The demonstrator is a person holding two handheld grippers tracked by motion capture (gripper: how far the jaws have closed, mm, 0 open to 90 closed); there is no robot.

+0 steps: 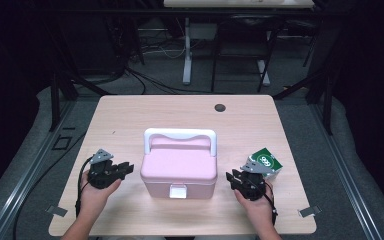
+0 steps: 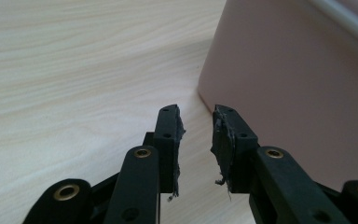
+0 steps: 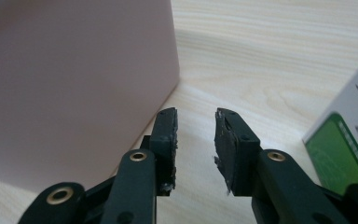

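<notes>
A pink lidded box (image 1: 179, 167) with a white handle (image 1: 180, 135) and a white front latch (image 1: 178, 191) stands shut in the middle of the table. My left gripper (image 1: 126, 170) sits just left of it, open and empty, with the box's pink wall (image 2: 298, 79) close to its right jaw. To the right of the box, my right gripper (image 1: 232, 179) is open and empty too, the pink wall (image 3: 74, 84) at its left. A green and white carton (image 1: 265, 164) lies by that gripper, seen at the edge (image 3: 349, 140) of the right gripper view.
The light wooden table (image 1: 130, 115) has a dark round hole (image 1: 220, 107) near its far edge. Cables trail from both grippers over the near edge. Beyond the table are dark frames, cables on the floor and a white desk leg (image 1: 187, 50).
</notes>
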